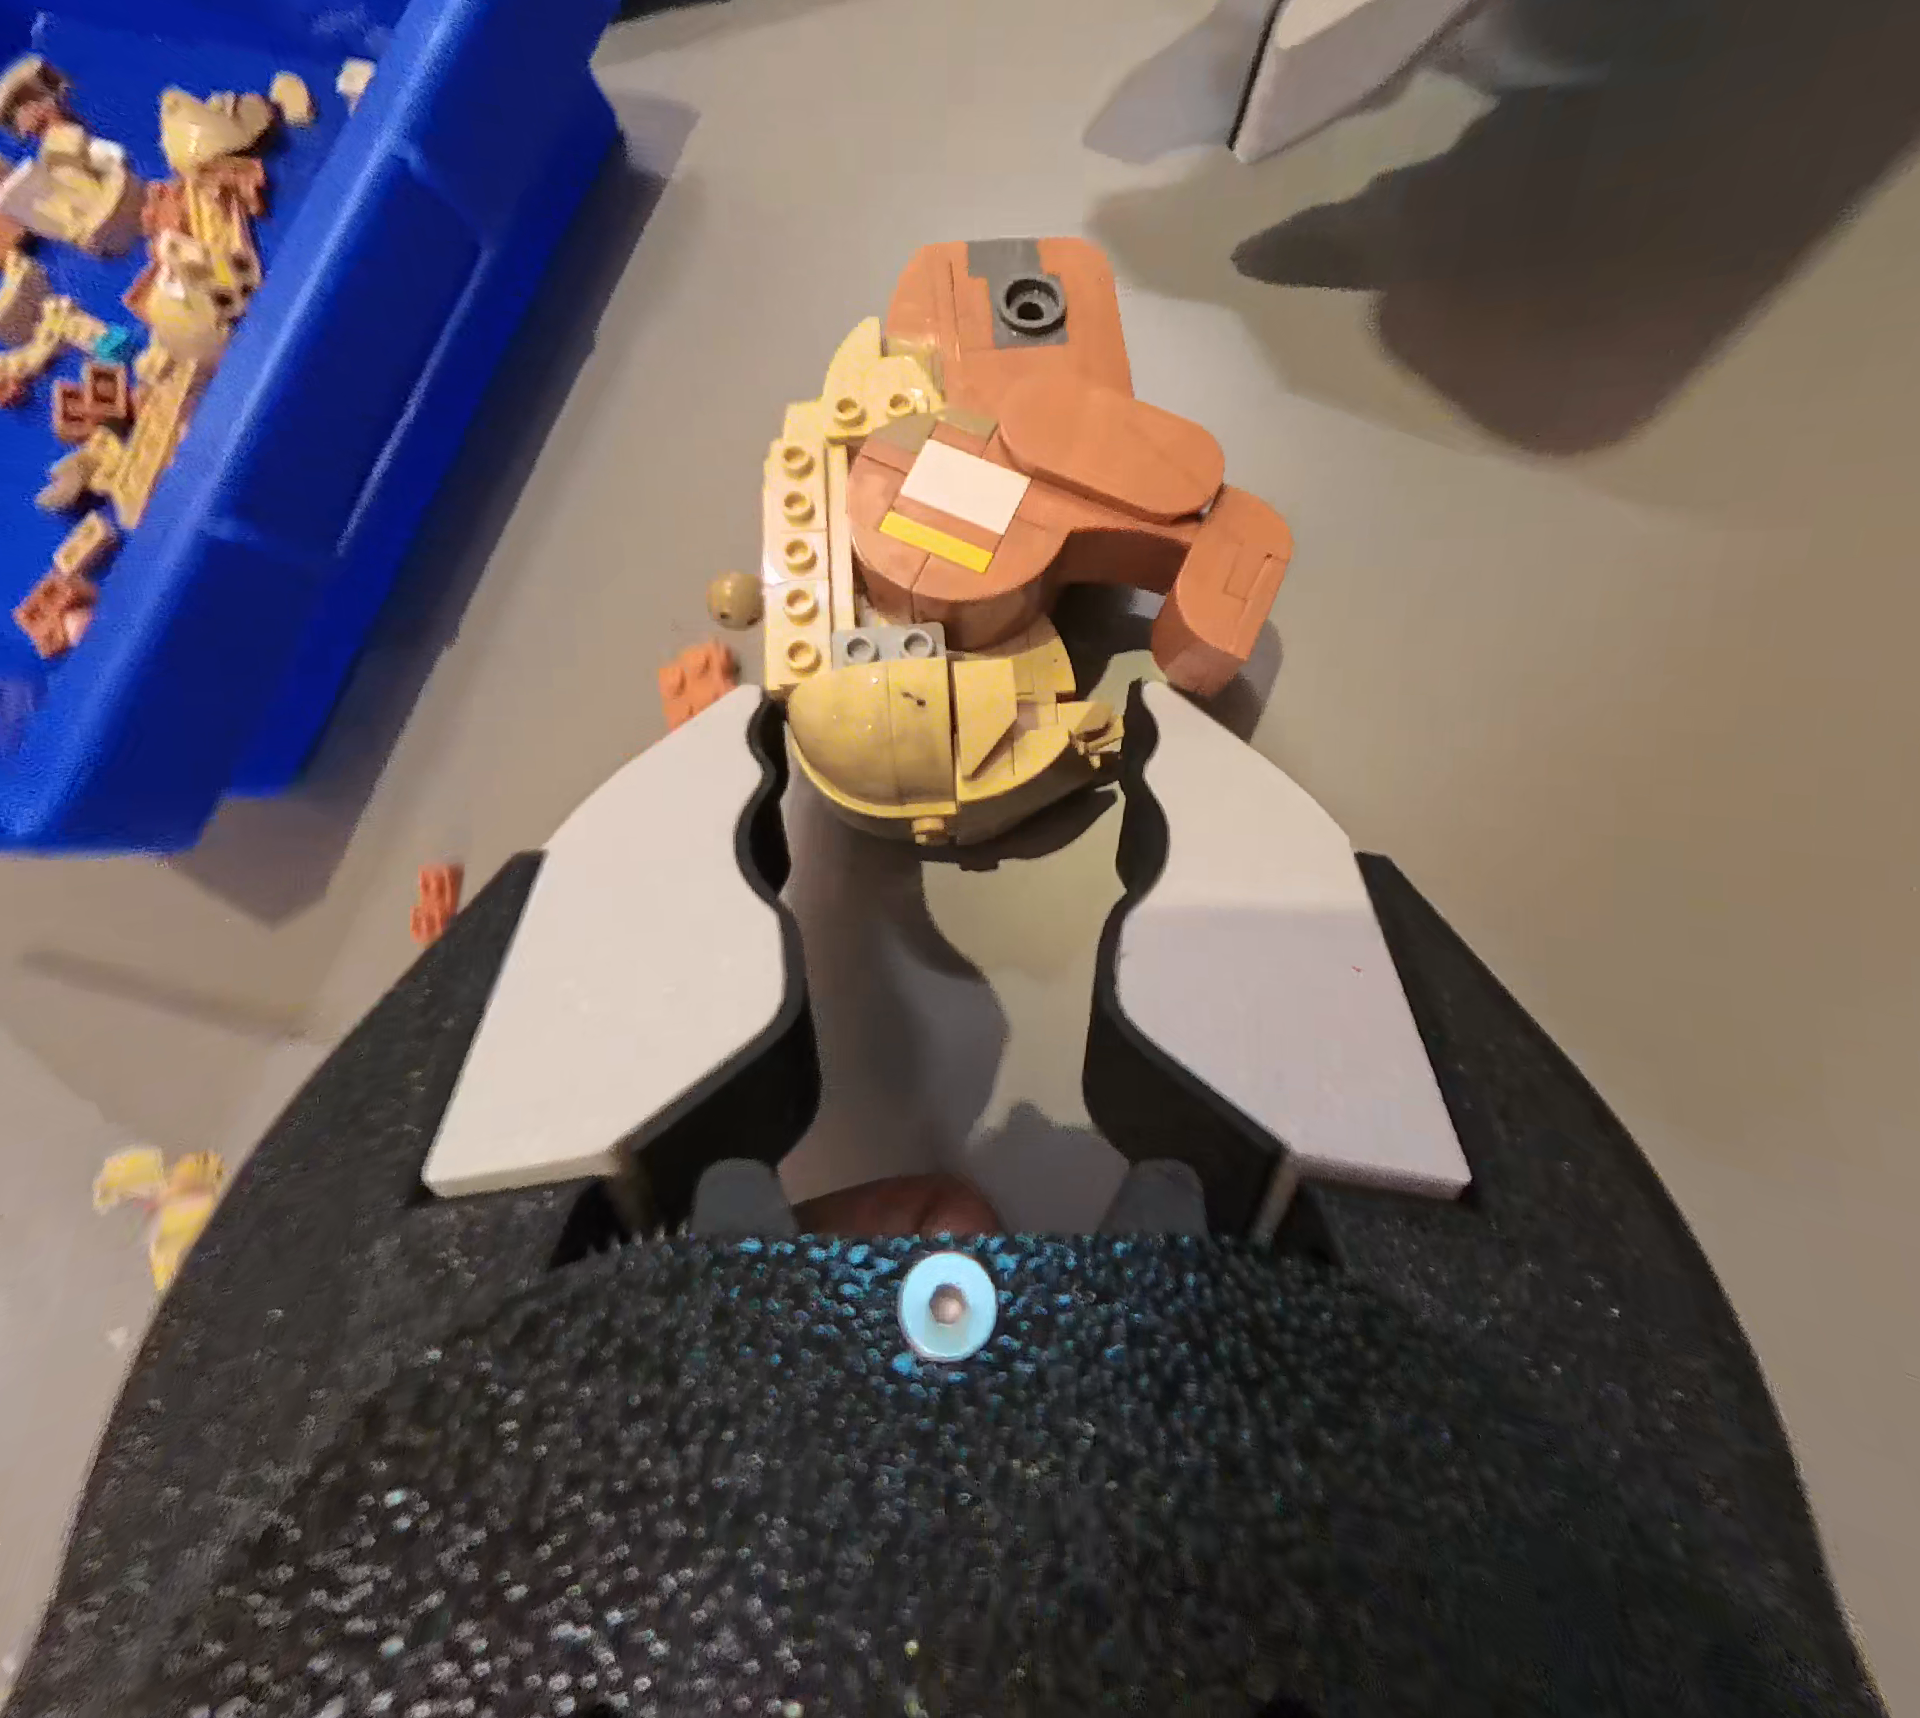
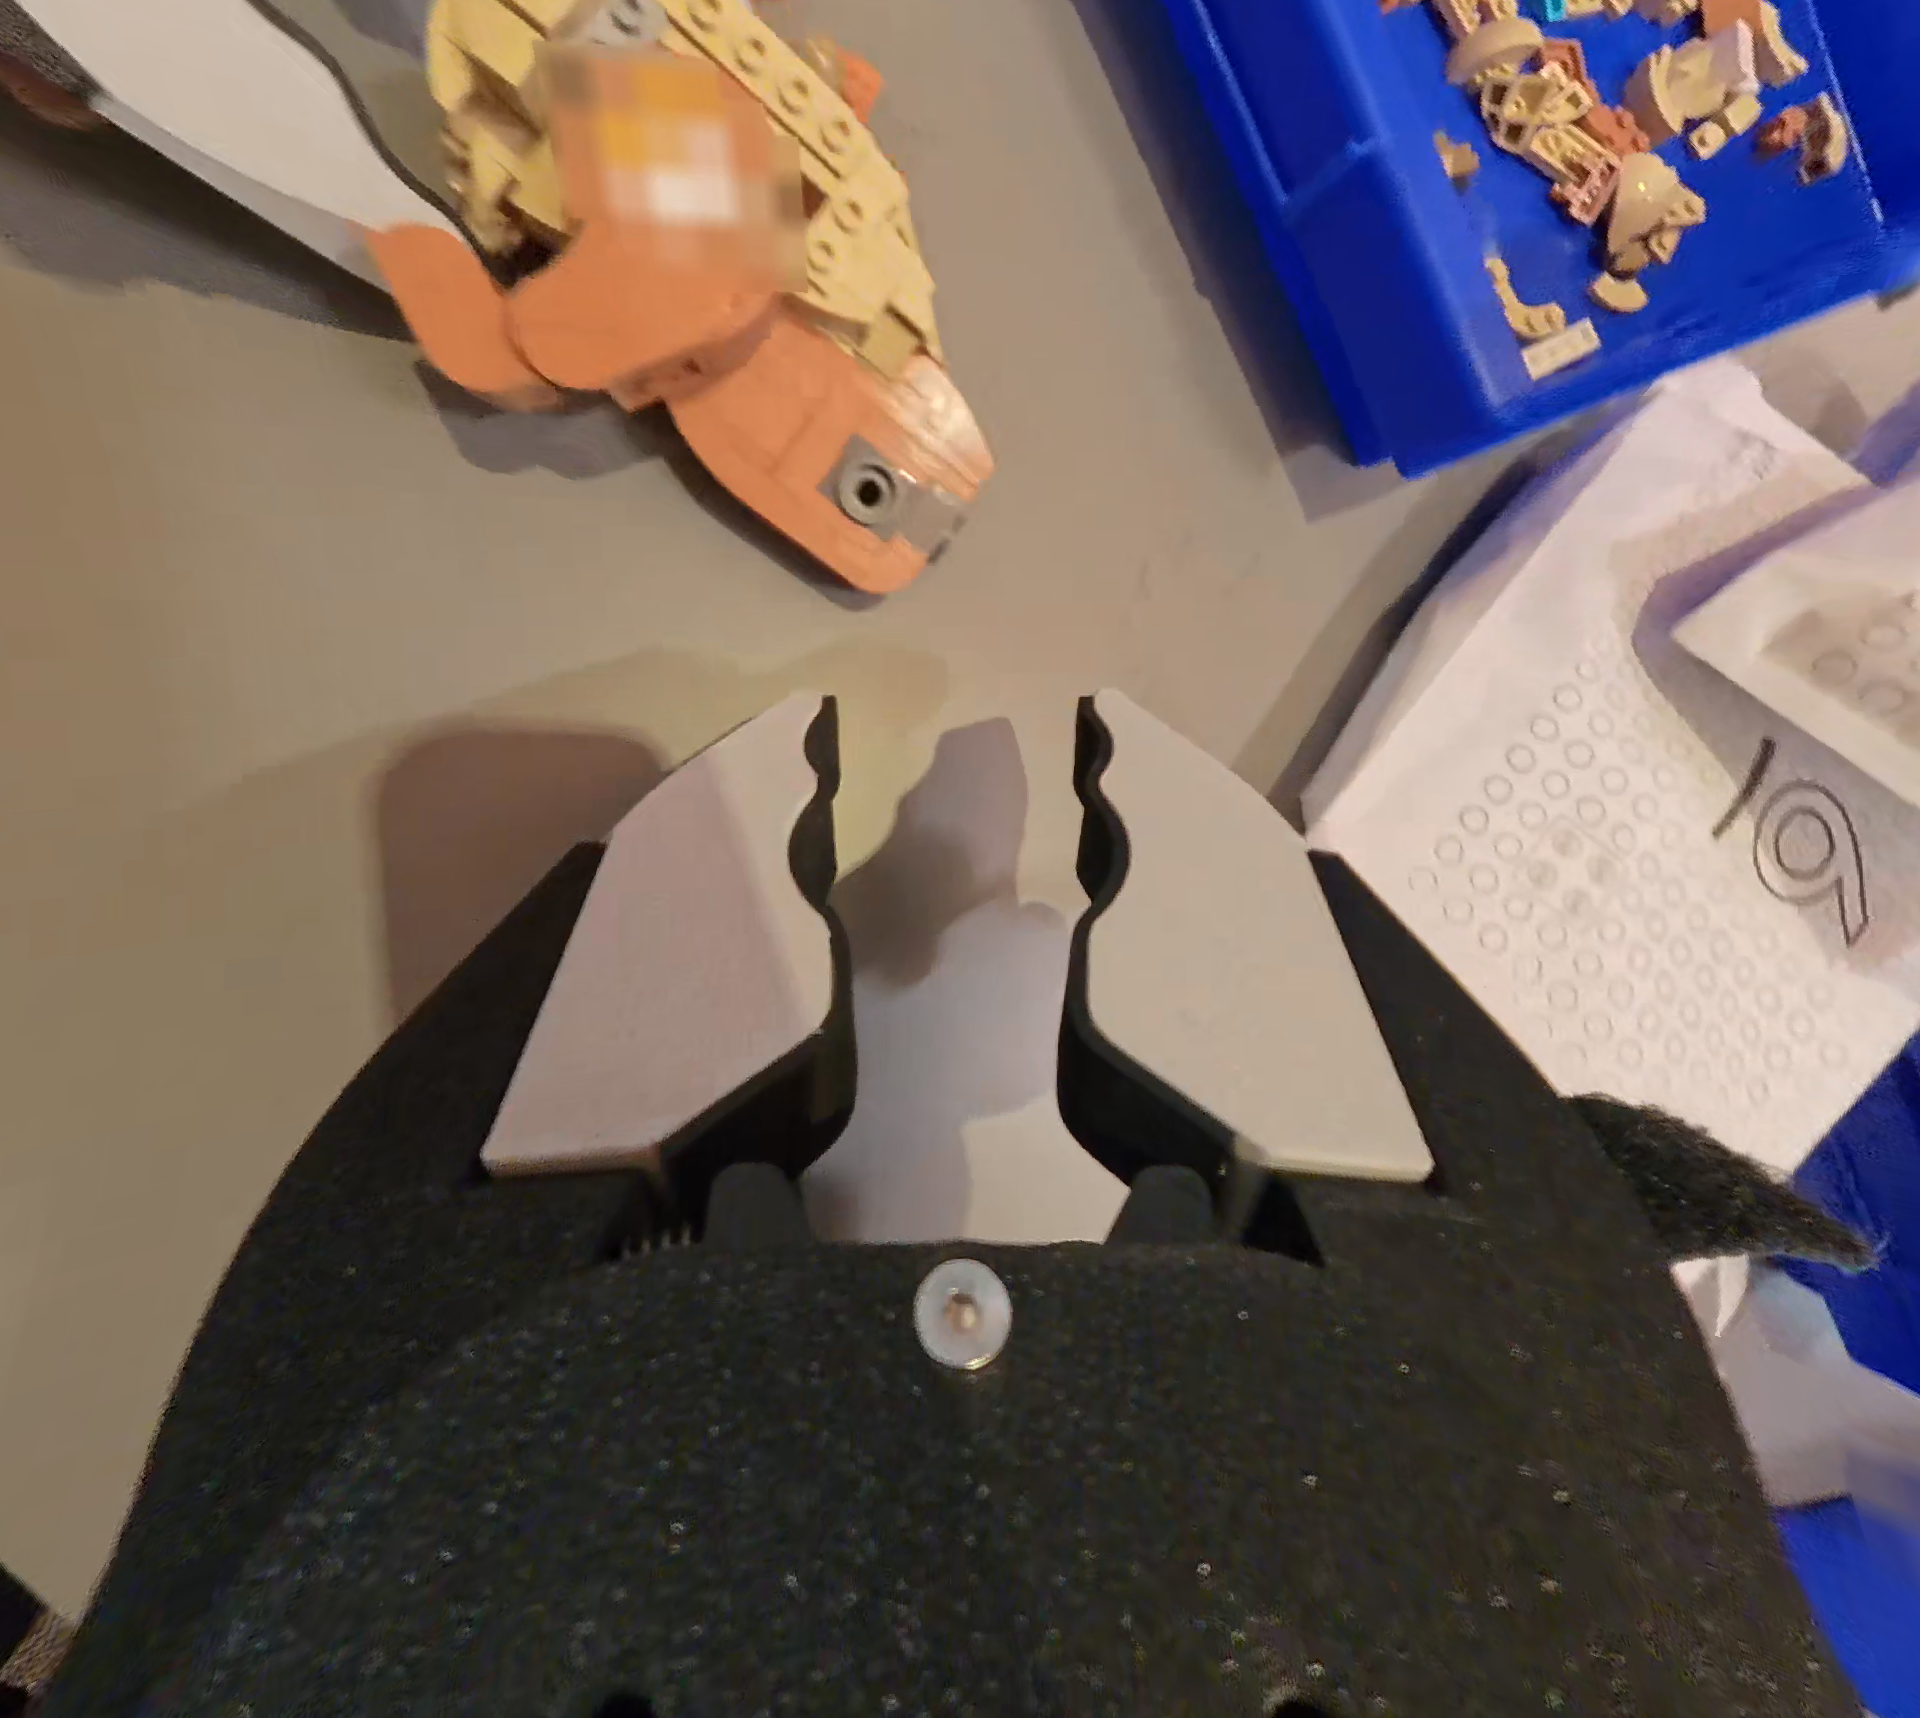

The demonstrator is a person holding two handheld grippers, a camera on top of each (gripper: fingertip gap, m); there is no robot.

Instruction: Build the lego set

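Tan and terracotta plastic make up the half-built lego model [image 1: 997, 525], lying on its side on the grey table [image 1: 1455, 837]. It looks light and rigid, but clipped together, so I'd guess a careless squeeze could pop plates loose. The rounded tan end [image 1: 883, 754] seems the sturdiest place to hold. The left gripper [image 1: 945, 733] brackets that end, jaws apart; whether the pads actually touch it I can't tell. The right gripper [image 2: 951, 733] hovers released and empty, short of the brown end. A few loose bricks [image 1: 696, 676] sit beside the model. Farther off, a blue bin [image 2: 1299, 214] holds the spare pieces, with a white instruction sheet [image 2: 1558, 837] next to it.
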